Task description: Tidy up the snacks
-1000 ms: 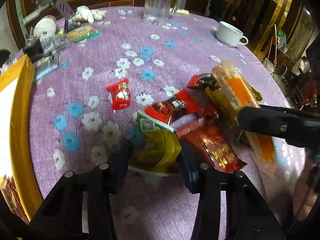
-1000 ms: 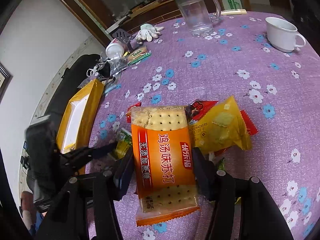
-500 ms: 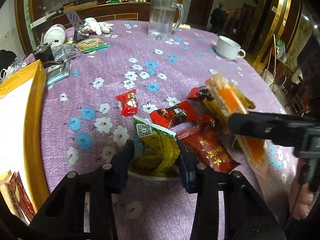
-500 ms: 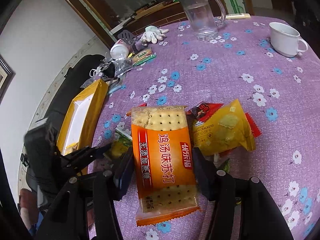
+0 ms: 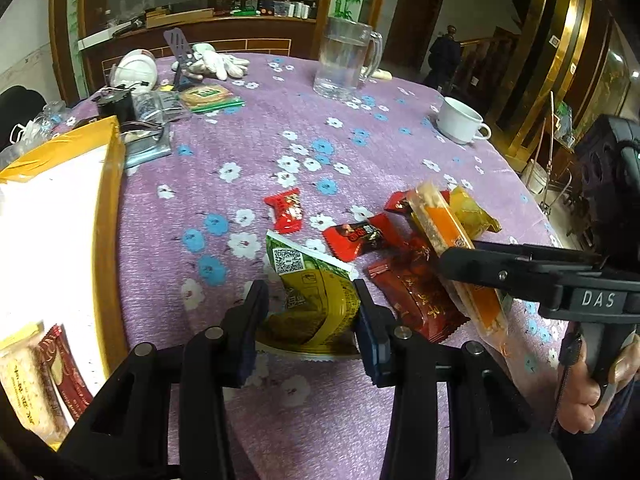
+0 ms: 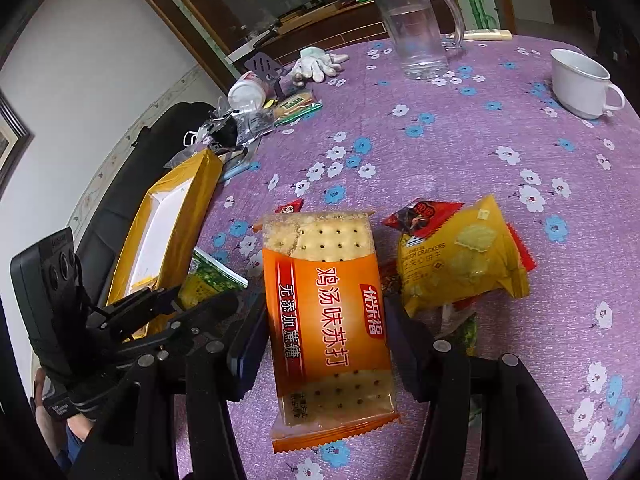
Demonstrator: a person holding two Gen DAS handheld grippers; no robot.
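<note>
My left gripper is shut on a green-and-yellow snack packet and holds it above the purple flowered tablecloth. My right gripper is shut on an orange cracker packet, lifted off the table; it also shows in the left wrist view. A yellow cracker bag, a small red candy, a red-and-black wrapper and a dark red packet lie on the cloth. A yellow-rimmed box at the left holds two snack packets.
A glass mug, a white cup, white gloves, a biscuit pack and assorted clutter stand at the far side of the round table. The table edge curves away at the right.
Both grippers have risen with their packets, so the table looks farther below. The left gripper's packet has come off the cloth and more of the yellow box is in view.
</note>
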